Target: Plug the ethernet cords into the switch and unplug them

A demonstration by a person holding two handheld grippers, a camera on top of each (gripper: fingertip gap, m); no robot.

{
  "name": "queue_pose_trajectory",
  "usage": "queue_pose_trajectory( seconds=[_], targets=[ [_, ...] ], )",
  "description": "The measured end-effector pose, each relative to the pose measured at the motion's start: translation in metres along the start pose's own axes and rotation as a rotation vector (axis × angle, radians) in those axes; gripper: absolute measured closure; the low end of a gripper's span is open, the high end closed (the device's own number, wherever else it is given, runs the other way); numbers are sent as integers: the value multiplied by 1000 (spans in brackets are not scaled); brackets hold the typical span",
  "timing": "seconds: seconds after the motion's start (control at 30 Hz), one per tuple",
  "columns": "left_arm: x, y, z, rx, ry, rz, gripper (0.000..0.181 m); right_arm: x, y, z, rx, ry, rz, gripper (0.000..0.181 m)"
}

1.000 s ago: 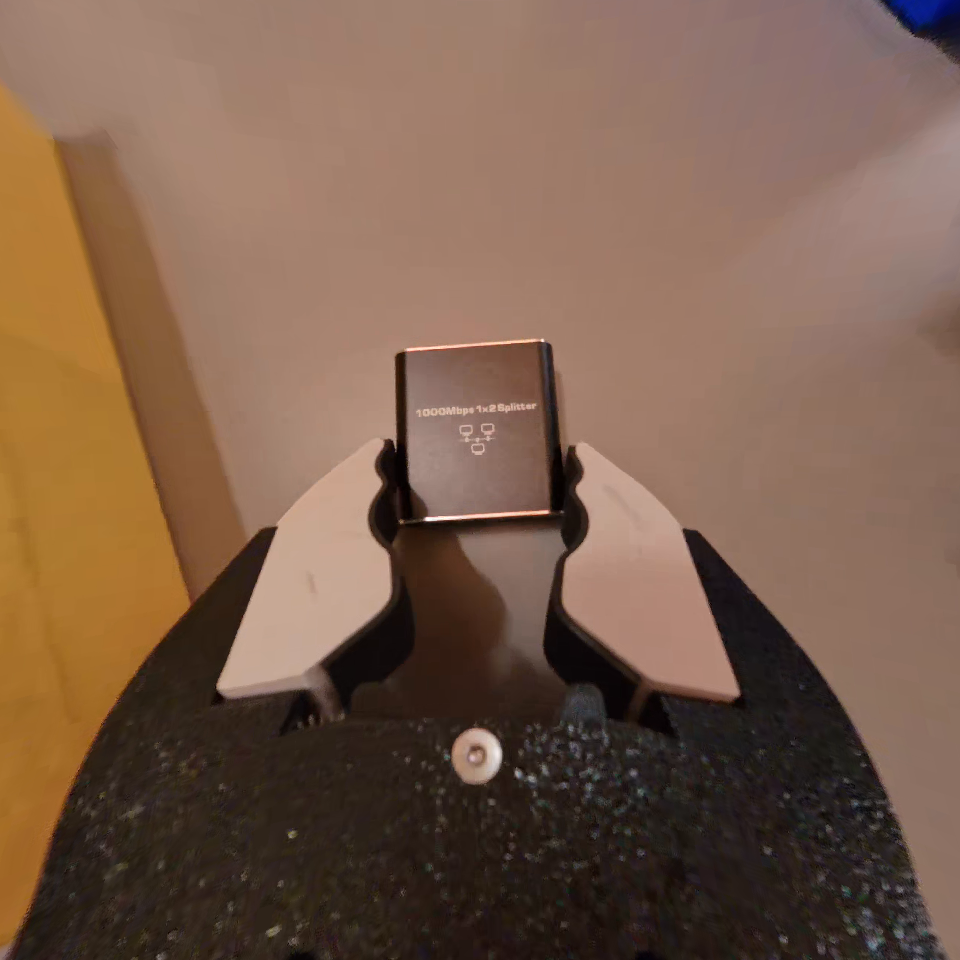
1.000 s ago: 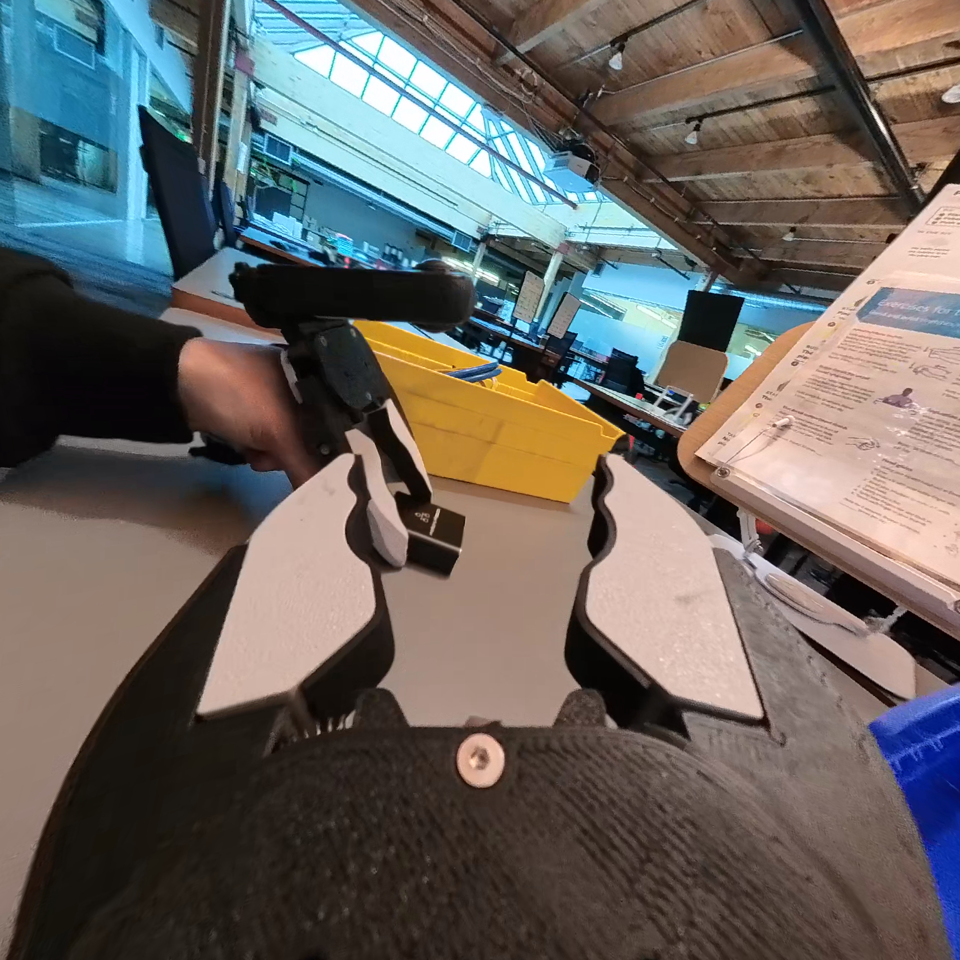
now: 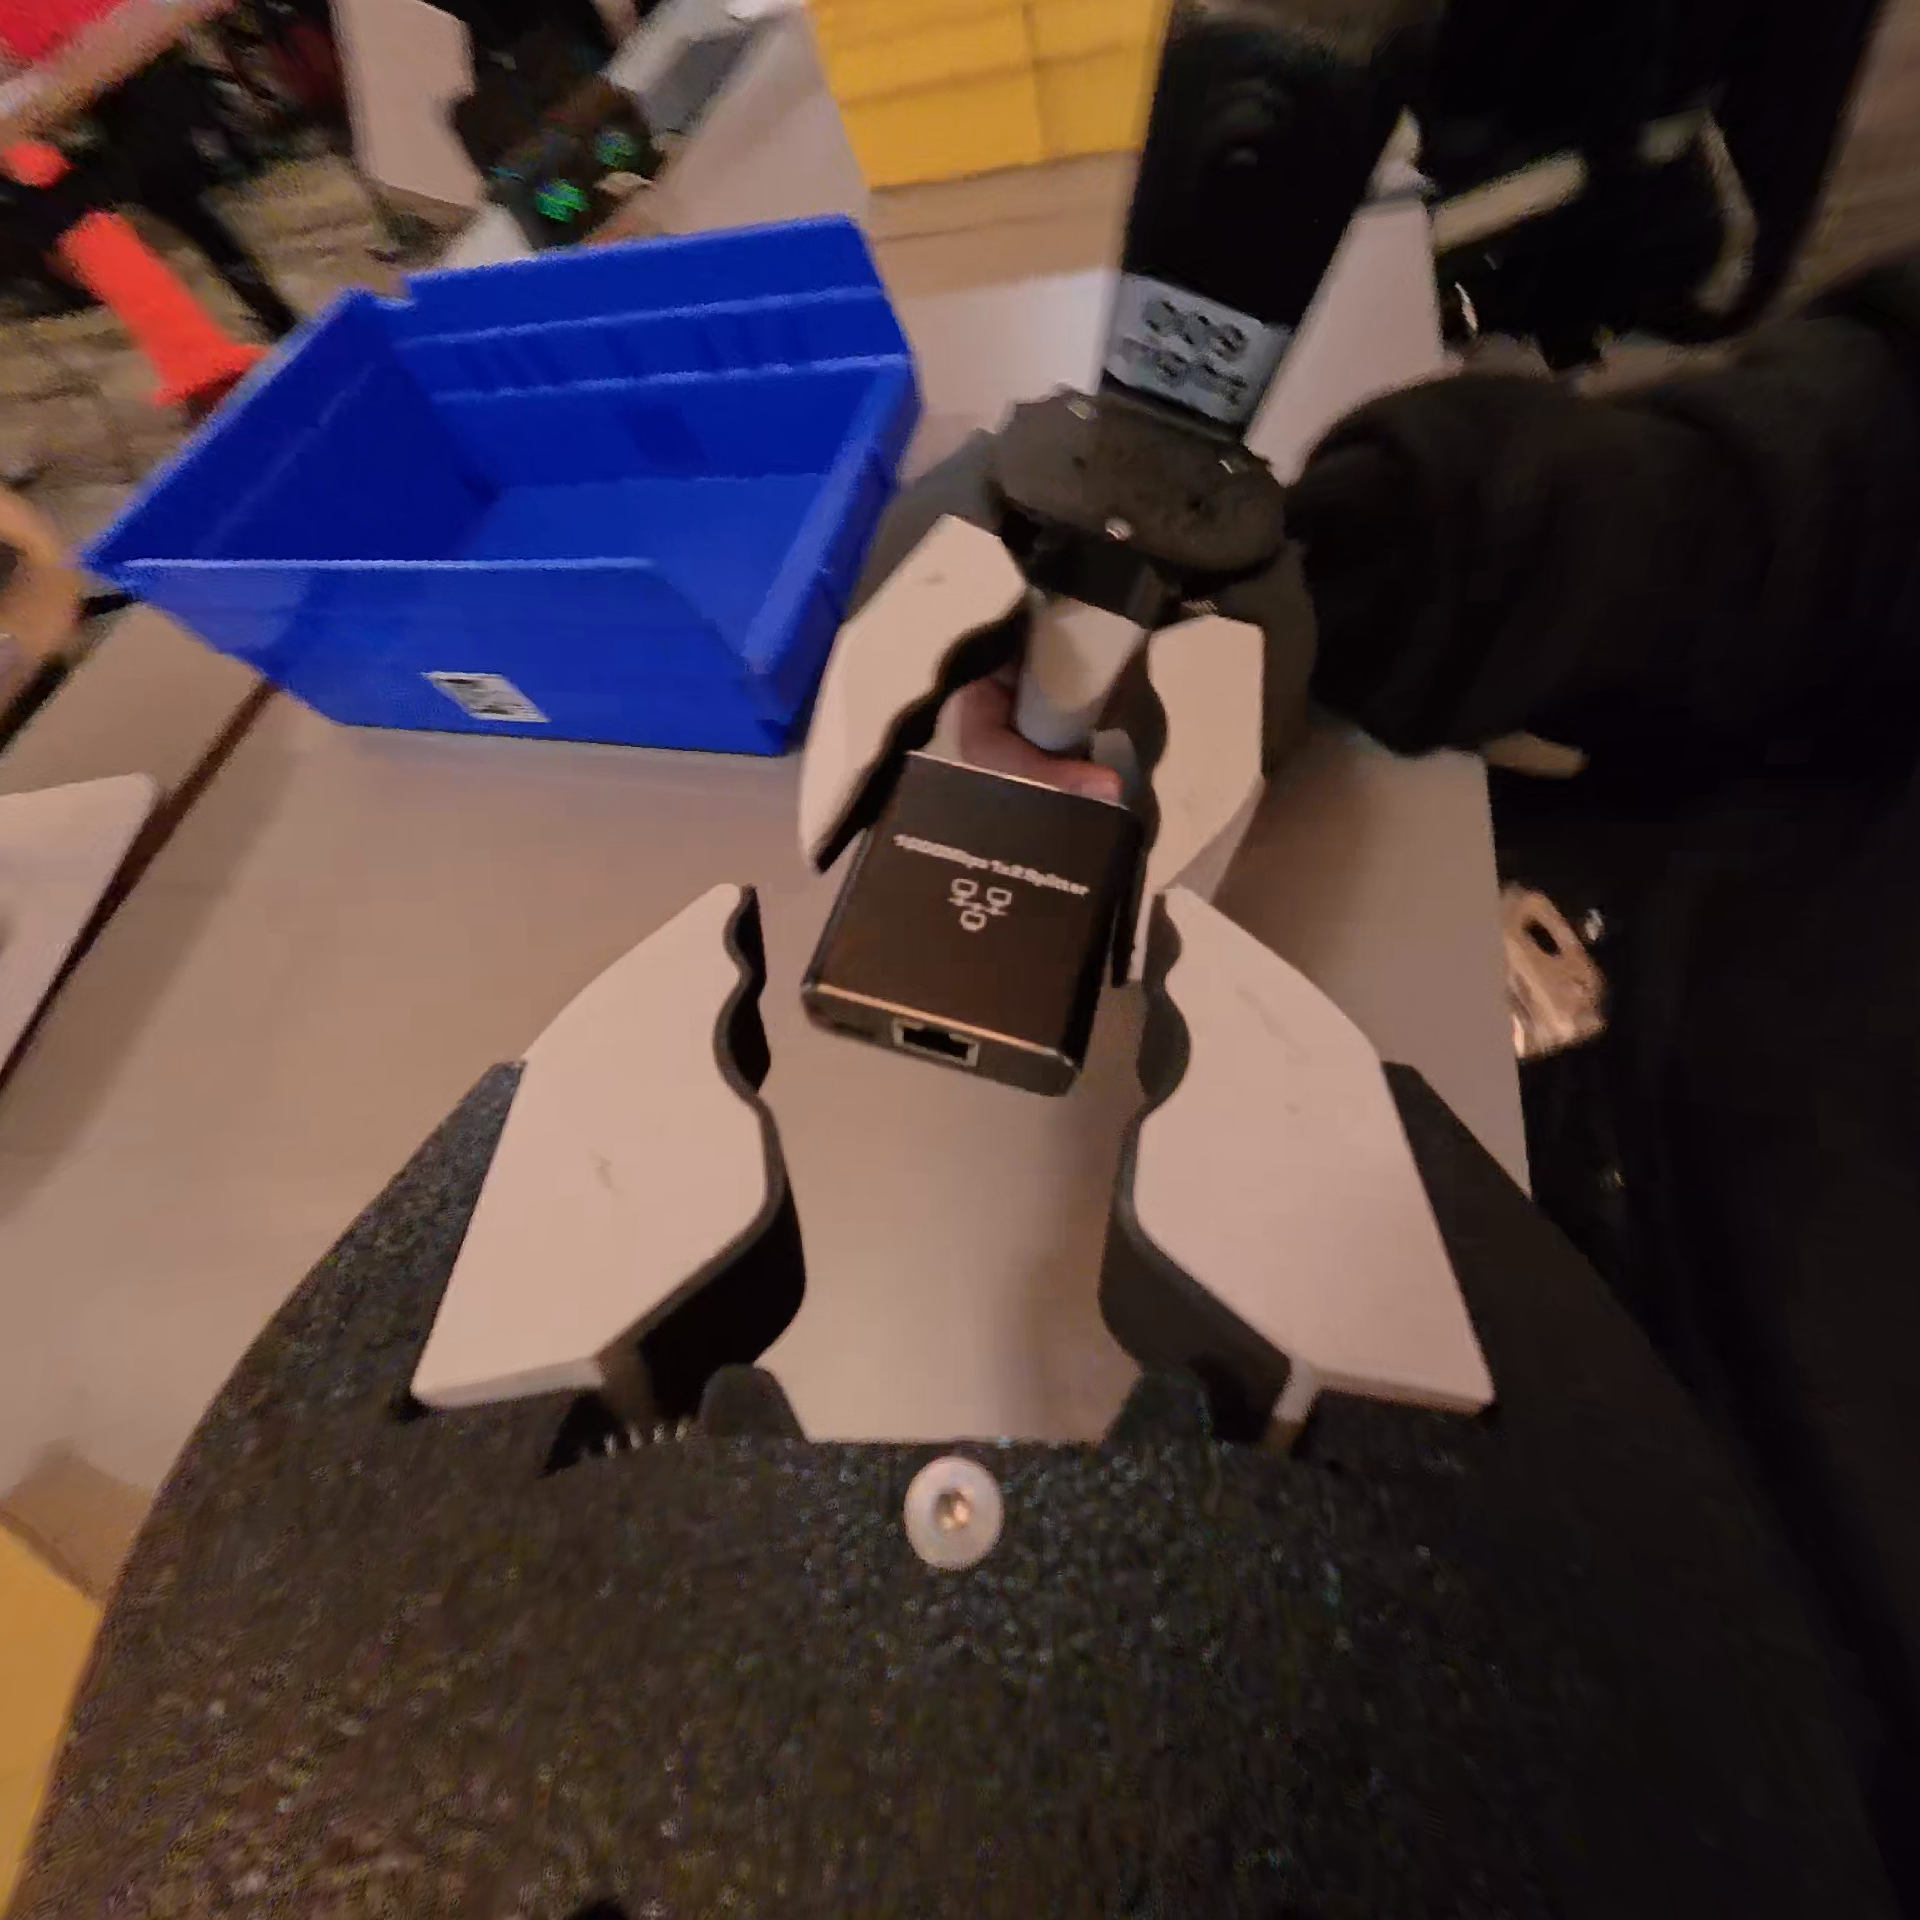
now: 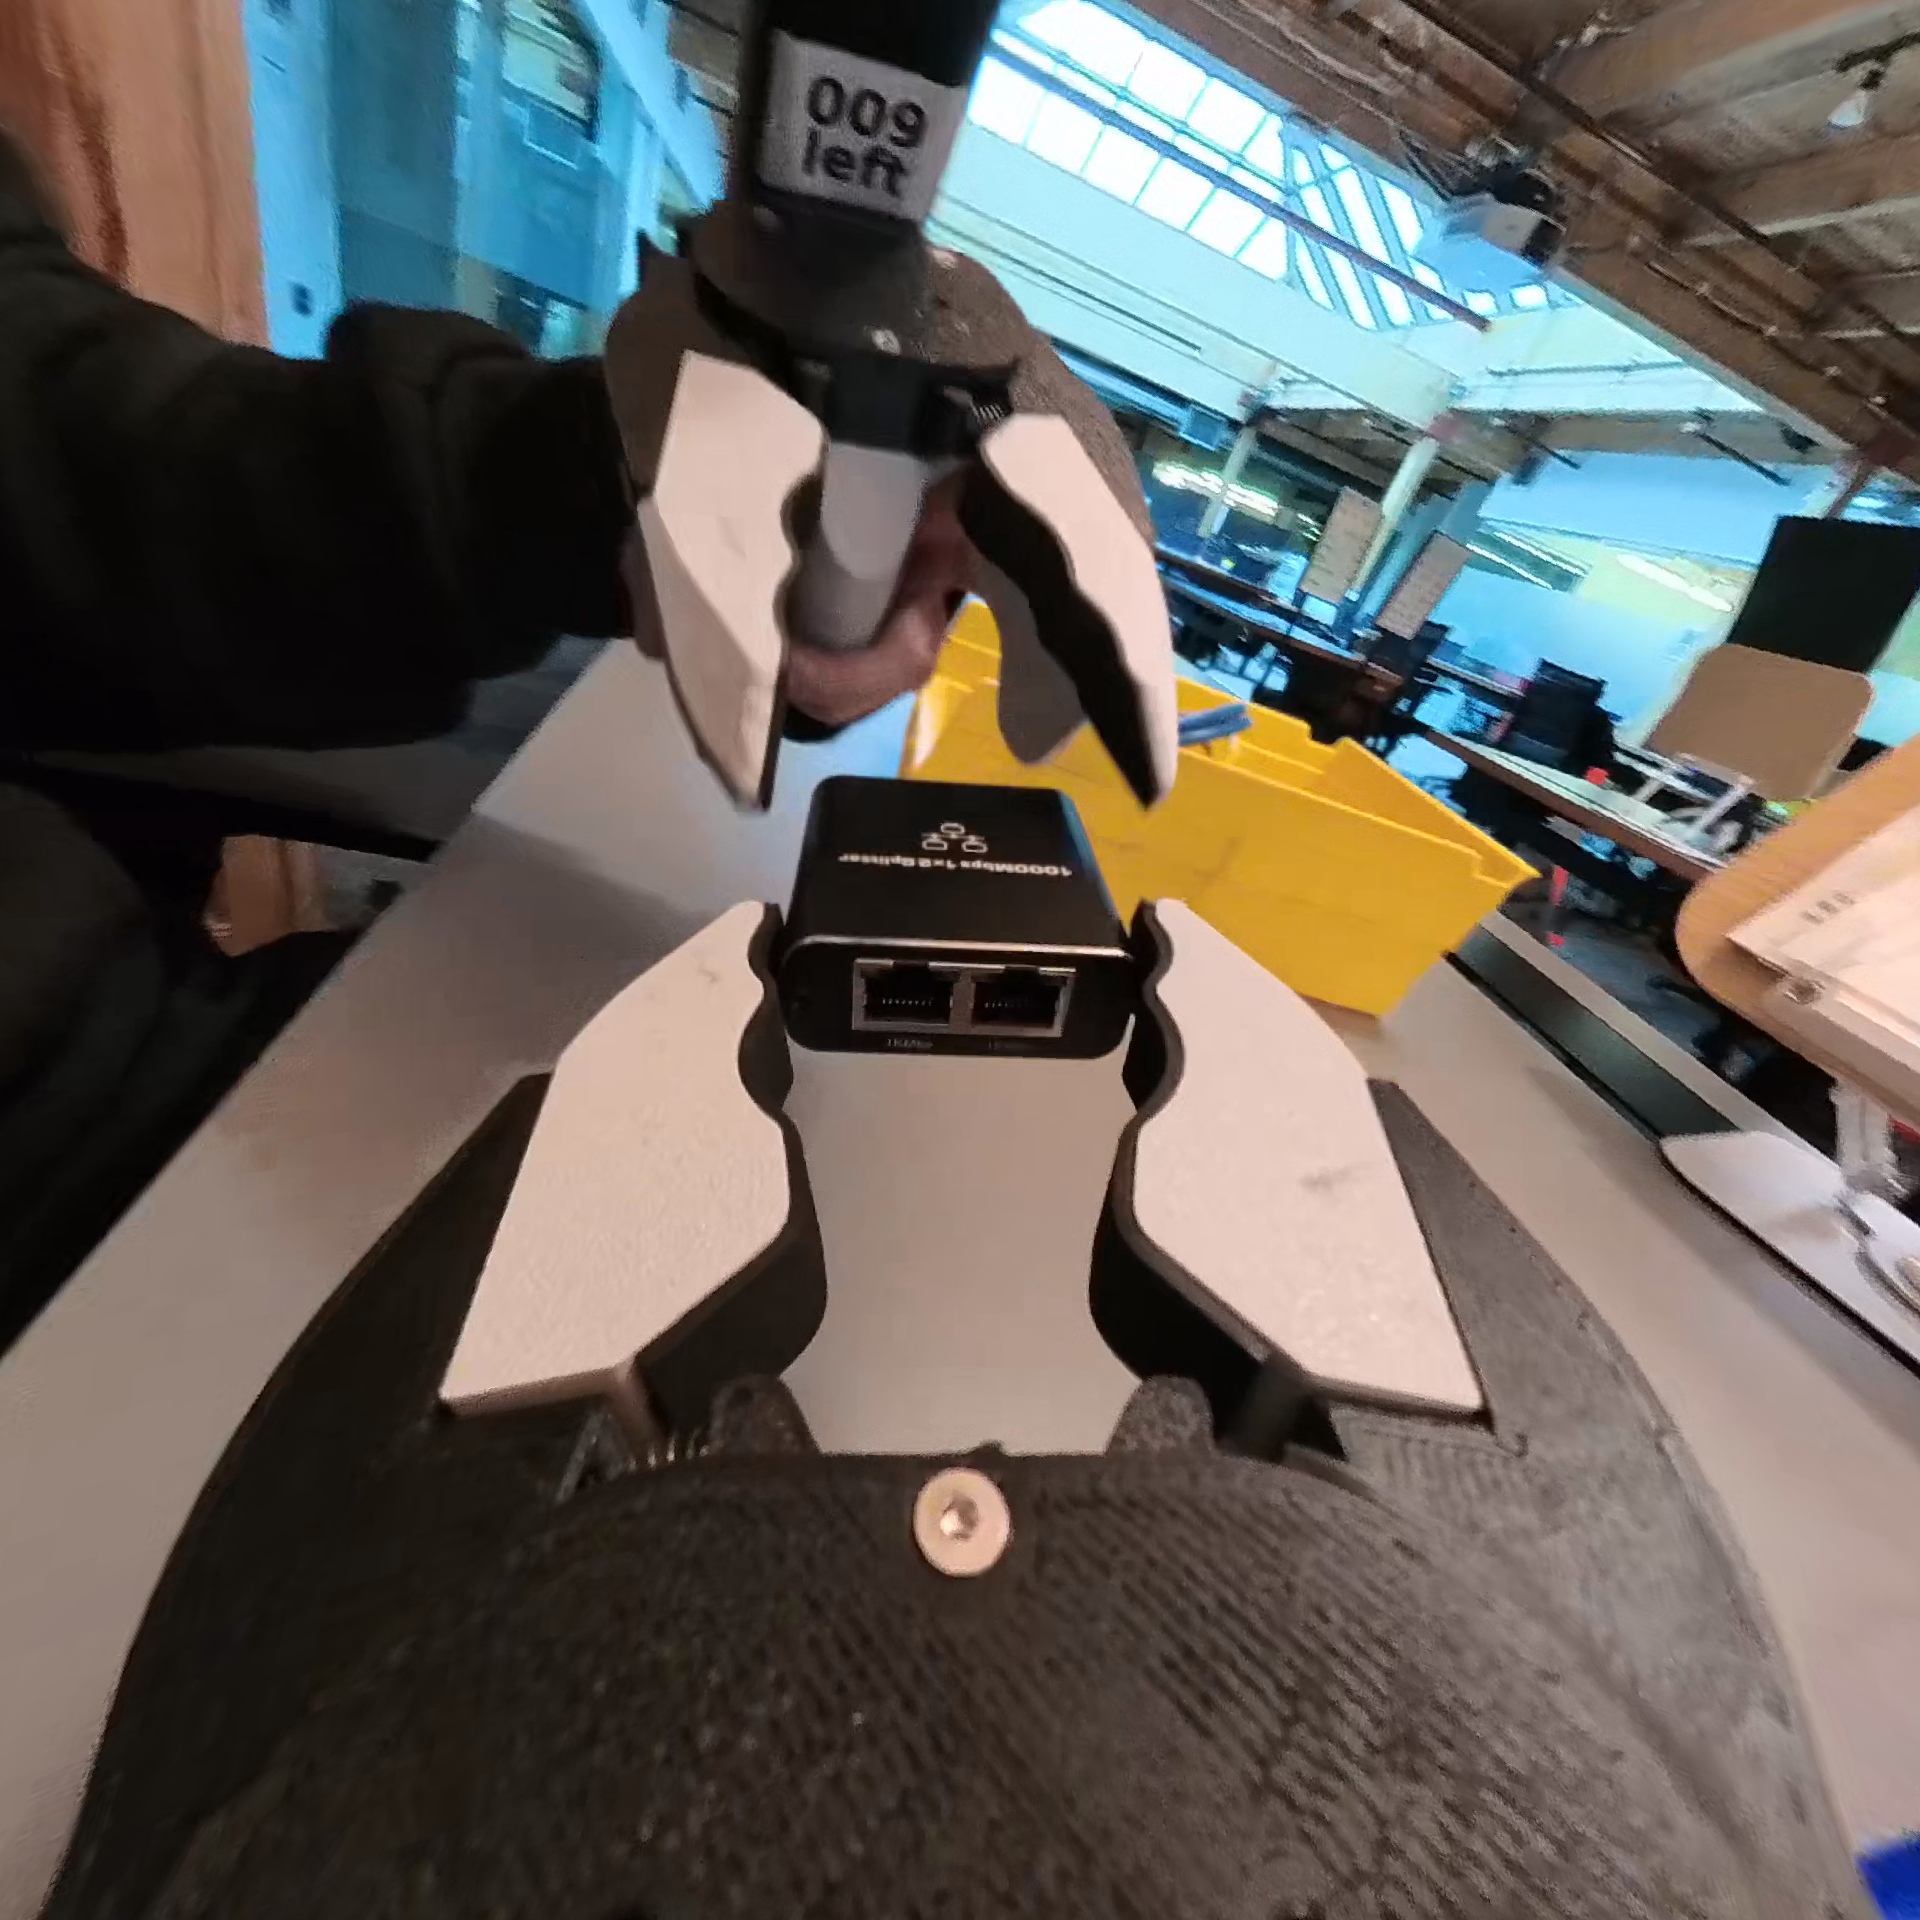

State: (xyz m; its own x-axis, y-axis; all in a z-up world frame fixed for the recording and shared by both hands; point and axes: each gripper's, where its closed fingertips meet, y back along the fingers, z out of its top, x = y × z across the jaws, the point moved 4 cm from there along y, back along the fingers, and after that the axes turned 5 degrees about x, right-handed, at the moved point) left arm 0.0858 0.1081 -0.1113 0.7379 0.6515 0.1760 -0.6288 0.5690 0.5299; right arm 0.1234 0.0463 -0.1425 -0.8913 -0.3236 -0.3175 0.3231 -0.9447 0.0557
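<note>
Handed over since earlier frame: small black metal switch box (image 4: 954,914) left our left gripper (image 3: 951,935), now spread open; our right gripper (image 4: 956,971) clamps it, 12 o'clock, above grey table (image 4: 312,1091).

Open-plan workshop: skylights (image 4: 1195,177), desk rows (image 4: 1351,634)

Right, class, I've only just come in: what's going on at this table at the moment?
A person holds a gripper in each hand. The right gripper grips the small black switch by its sides, two empty ports facing its camera. The left gripper has its jaws open around the other end, not gripping. No cord is plugged in. A blue bin and yellow bin sit nearby.
</note>
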Motion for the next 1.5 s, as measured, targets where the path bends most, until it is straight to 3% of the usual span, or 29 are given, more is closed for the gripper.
queue_pose_trajectory(
  seconds=[0.1, 0.2, 0.27, 0.37, 0.5, 0.6, 0.7, 0.77, 0.83, 1.1, 1.3, 1.4, 1.5],
  targets=[
    [17, 9, -2, -122, 289, 65, 110, -11, 7, 2, -18, 31, -91, 118],
    [17, 1, -20, -104, 624, -101, 111, -14, 8, 7, -52, 47, -142, 118],
    [8, -9, -28, -80, 799, -301, 113, -9, 4, 8, -55, 64, -113, 118],
    [-3, -15, -18, -212, 945, -558, 136, -1, -3, 6, -30, 98, -83, 118],
    [3, -21, -20, -311, 1103, -670, 154, 1, -6, 7, -29, 97, -84, 118],
    [4, -26, -24, -330, 1204, -713, 156, 0, -5, 2, 5, 86, -79, 118],
    [0, -27, -23, -337, 1254, -792, 156, 2, -6, 4, -26, 33, -52, 116],
    [-6, -31, -18, -301, 1254, -806, 156, 1, -10, 2, 9, 33, -68, 89],
    [-7, -35, -12, -278, 1244, -792, 156, 2, -14, -3, 66, 47, -75, 82],
    [-1, -42, 0, -272, 1257, -722, 156, -8, -3, 4, -56, -32, -120, 103],
    [1, -43, 3, -258, 1233, -638, 155, -11, -2, 0, -7, -52, -111, 107],
    [2, -36, 15, -329, 1198, -618, 150, -7, 3, 10, -91, -175, 8, 106],
    [9, -11, 28, -441, 1085, -529, 145, -8, 19, 23, -235, -254, 95, 106]
  ],
)
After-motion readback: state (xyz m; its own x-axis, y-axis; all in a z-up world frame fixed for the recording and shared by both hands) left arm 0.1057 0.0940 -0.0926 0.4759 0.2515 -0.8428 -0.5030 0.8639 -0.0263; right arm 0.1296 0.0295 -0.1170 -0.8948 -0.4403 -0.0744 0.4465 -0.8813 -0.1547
